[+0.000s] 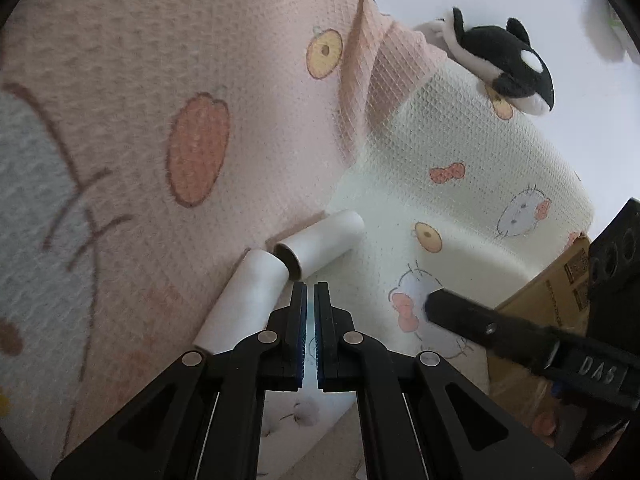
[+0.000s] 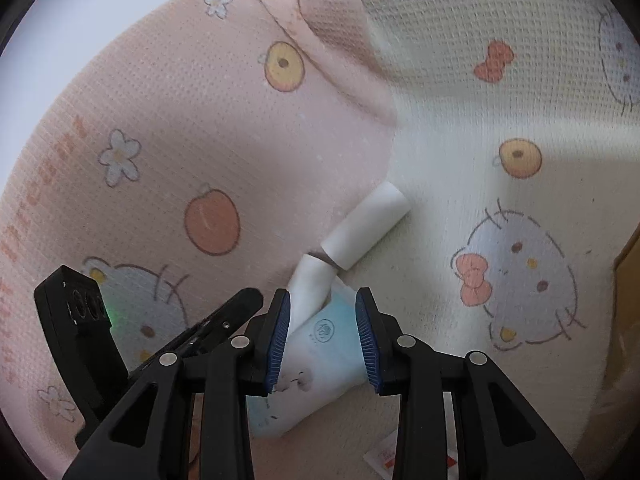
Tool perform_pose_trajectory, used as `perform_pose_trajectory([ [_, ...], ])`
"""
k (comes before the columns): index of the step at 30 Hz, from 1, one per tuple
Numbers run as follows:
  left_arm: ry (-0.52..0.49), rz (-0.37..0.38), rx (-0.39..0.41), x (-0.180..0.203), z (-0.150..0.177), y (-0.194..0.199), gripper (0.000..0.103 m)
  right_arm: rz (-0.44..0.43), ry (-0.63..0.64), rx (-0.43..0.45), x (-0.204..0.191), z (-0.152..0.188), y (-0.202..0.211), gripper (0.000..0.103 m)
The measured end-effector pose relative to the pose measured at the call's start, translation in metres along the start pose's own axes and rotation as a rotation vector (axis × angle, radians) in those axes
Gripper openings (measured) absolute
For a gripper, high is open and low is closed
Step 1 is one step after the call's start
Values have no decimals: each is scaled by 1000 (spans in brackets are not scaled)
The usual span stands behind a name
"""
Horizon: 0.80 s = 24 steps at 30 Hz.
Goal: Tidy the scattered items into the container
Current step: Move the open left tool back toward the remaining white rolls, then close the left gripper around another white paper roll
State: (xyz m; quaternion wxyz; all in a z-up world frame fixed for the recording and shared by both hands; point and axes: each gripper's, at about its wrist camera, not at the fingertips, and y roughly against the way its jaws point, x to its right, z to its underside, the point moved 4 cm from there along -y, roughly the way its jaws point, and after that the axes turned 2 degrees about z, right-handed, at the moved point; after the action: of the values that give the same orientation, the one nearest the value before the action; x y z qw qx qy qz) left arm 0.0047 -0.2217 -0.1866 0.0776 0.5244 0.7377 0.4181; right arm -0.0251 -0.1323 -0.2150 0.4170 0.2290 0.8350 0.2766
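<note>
Over the patterned blanket (image 1: 240, 80), from the left wrist view, the left gripper (image 1: 310, 292) hangs with its jaws together and nothing between them. Just beyond its tips lie two white paper rolls: the far roll (image 1: 320, 244) and the near roll (image 1: 244, 300), end to end, touching. Far off to the right, a black-and-white plush whale (image 1: 504, 60) sits on the cream part of the blanket. A cardboard box (image 1: 548, 292) peeks in at the right edge, likely the container, though only a corner shows. The right gripper (image 1: 436, 308) reaches in from the right.

Now the right wrist view. The right gripper's pads bracket a small white and blue tissue pack (image 2: 316, 344), which lies on the blanket; the jaws stand narrowly apart, and whether they already press the pack is hard to tell. The rolls lie just beyond its tips, the near one touching the pack's far end.

My read: this is the picking-up step for the tissue pack. Next comes a firm squeeze, a lift clear of the rolls, then a carry right toward the box.
</note>
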Motion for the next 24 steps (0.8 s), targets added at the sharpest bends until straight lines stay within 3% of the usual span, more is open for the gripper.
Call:
perform_pose_trajectory([
  [4, 82, 139, -50, -3, -13, -13, 2, 45, -7, 38, 11, -2, -10, 30],
  [10, -62, 140, -94, 10, -37, -40, 2, 130, -109, 83, 36, -7, -21, 30],
  [12, -55, 164, -156, 9, -44, -57, 2, 165, -122, 93, 41, -5, -27, 30],
  [15, -56, 158, -218, 8, -58, -77, 2, 187, -150, 39, 45, 1, -46, 30],
  [19, -92, 161, -243, 8, -68, -87, 2, 171, -172, 11, 48, 5, -60, 30],
  [24, -26, 152, -279, -7, -76, -110, 7, 208, -136, 48, 49, 0, -63, 30],
])
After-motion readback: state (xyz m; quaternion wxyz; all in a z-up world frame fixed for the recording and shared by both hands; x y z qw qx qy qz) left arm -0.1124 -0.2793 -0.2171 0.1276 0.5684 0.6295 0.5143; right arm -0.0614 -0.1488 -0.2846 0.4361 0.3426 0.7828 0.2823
